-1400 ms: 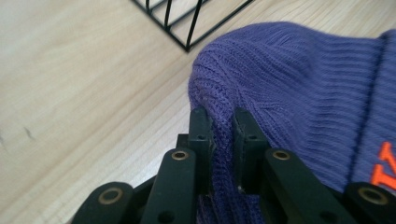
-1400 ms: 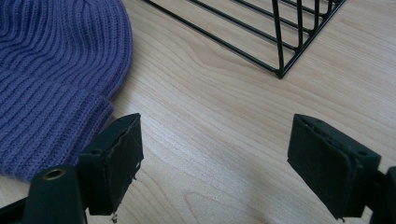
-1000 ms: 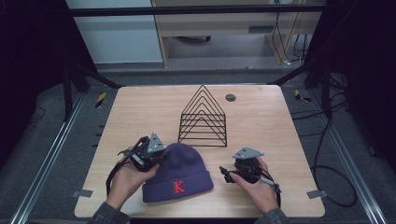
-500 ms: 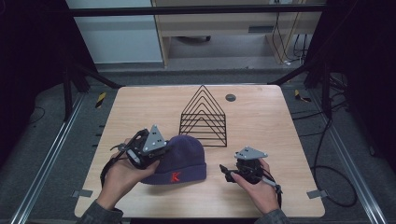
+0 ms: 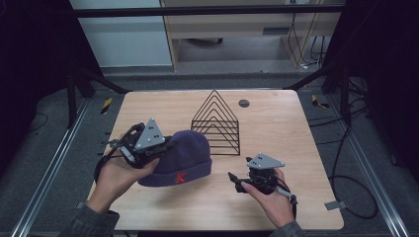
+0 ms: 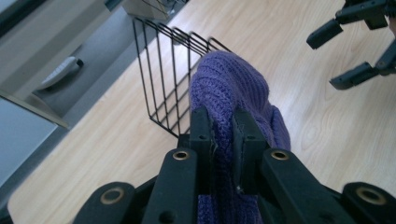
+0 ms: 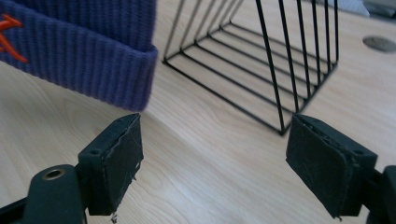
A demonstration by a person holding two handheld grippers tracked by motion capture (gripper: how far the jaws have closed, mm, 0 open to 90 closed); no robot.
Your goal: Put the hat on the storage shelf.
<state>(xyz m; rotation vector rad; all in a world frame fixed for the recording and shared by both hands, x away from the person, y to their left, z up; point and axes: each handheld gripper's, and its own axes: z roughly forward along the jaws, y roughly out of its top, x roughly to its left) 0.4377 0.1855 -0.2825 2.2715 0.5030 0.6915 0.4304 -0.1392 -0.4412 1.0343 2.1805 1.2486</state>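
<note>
Left hand-held gripper clenched on the crown of a purple knit beanie, fabric pinched tight between the two black jaws in the left gripper view, beanie bunched up beyond the jaw tips. In the high view the beanie hangs from that grip with the crown end raised at the left, cuff end with an orange "K" logo low near the tabletop; can't tell if the cuff touches the wood. Beanie sits left of centre on the tabletop, just in front of a black wire rack with a triangular profile, standing upright; the beanie's back edge is close to the rack, contact unclear. Right hand-held gripper released, jaws spread wide with nothing between them, held low over bare wood to the right of the beanie, clearly apart from it. Right gripper view: beanie cuff at upper left, wire rack ahead, open pads framing only tabletop. Small dark round disc set in the far part of the tabletop behind the rack. Right gripper's open jaws also show at the upper right of the left gripper view.
</note>
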